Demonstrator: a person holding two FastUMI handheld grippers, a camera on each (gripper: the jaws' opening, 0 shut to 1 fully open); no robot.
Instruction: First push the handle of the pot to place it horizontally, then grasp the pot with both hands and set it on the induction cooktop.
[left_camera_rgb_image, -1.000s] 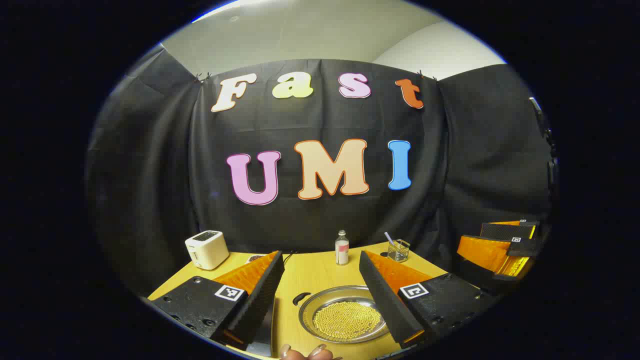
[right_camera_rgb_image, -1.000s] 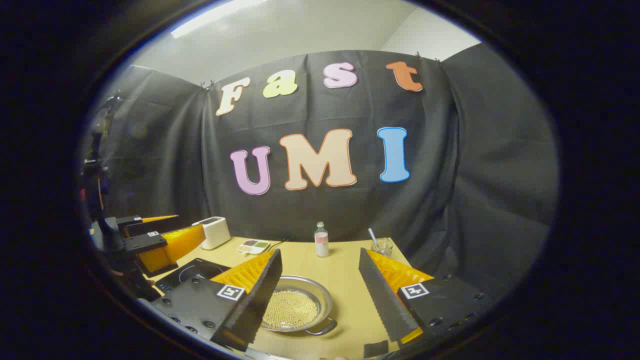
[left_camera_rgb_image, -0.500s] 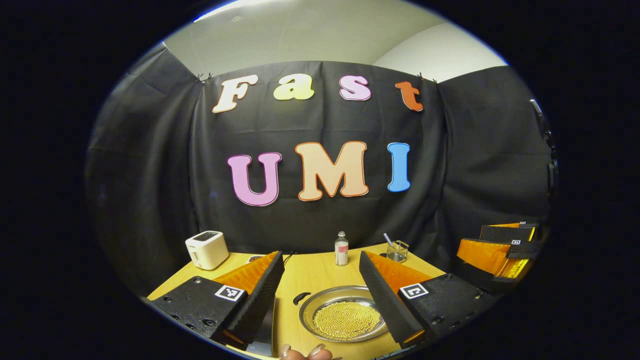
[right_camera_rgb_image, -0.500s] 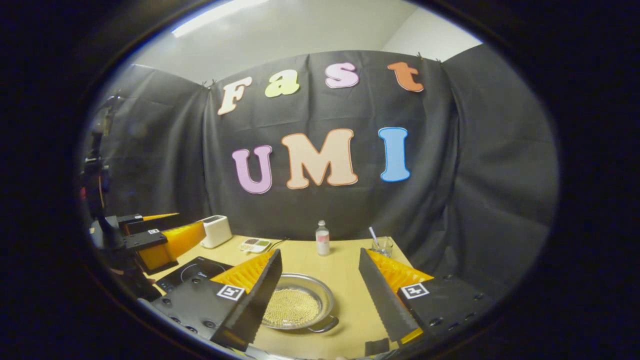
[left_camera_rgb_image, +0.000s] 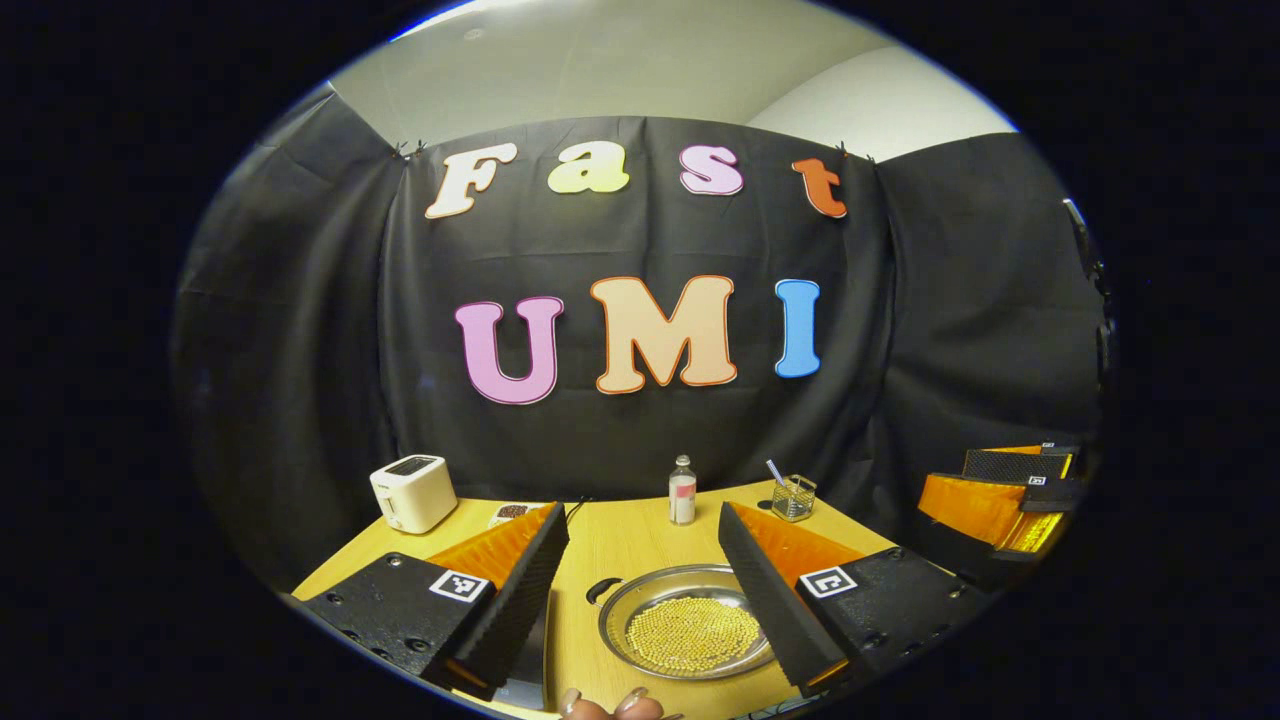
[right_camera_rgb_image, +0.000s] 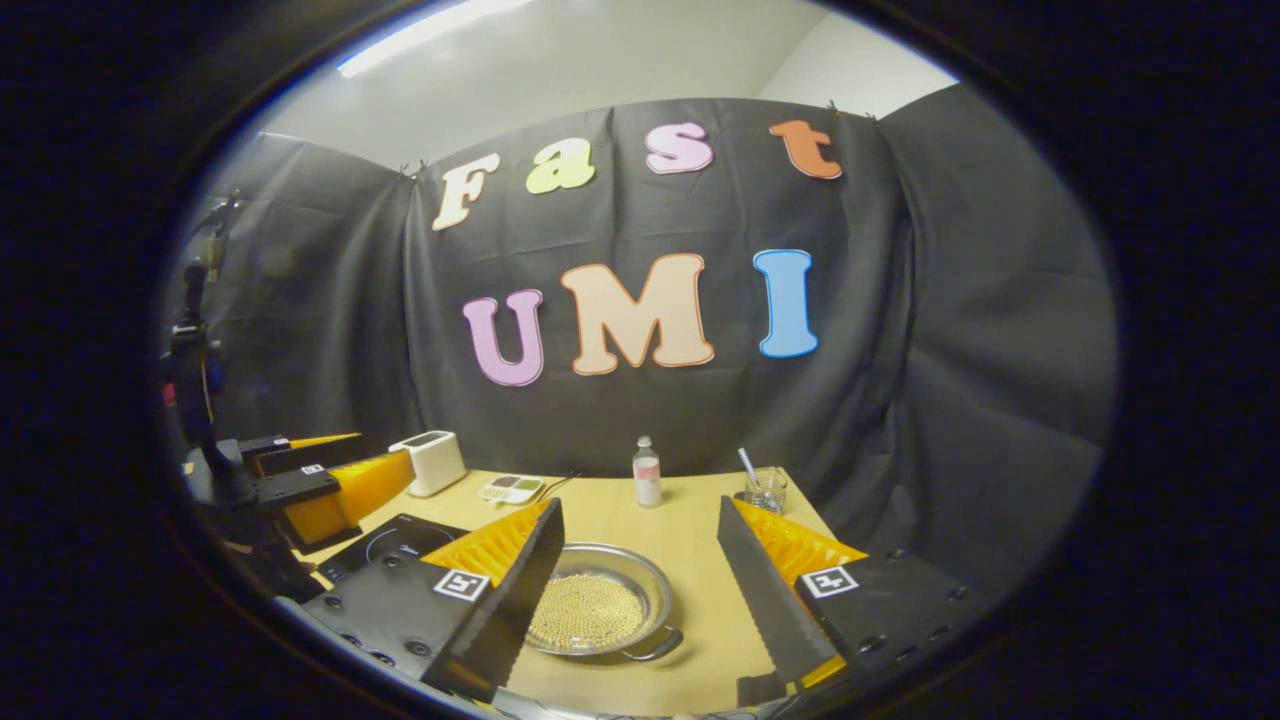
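A shallow steel pot (left_camera_rgb_image: 688, 630) holding several small golden beads sits on the wooden table (left_camera_rgb_image: 620, 550). A dark handle (left_camera_rgb_image: 600, 592) sticks out at its far left rim. In the right gripper view the pot (right_camera_rgb_image: 598, 610) shows a second handle (right_camera_rgb_image: 655, 650) at its near right. My left gripper (left_camera_rgb_image: 640, 555) is open above the near table, the pot low between its fingers. My right gripper (right_camera_rgb_image: 640, 540) is open too, with the pot just left of its middle. The black induction cooktop (right_camera_rgb_image: 395, 540) lies left of the pot. The other gripper (right_camera_rgb_image: 310, 480) hangs at the far left.
A white toaster (left_camera_rgb_image: 412, 492) stands at the back left. A small bottle (left_camera_rgb_image: 682, 492) and a glass with a straw (left_camera_rgb_image: 795, 497) stand near the back edge. A small flat device (right_camera_rgb_image: 510, 488) lies by the toaster. A person's fingertips (left_camera_rgb_image: 610, 705) show at the bottom.
Both views have drifted slightly forward and downward; the pot sits a little higher in the left gripper view and nearer the middle in the right gripper view. Both grippers stay open.
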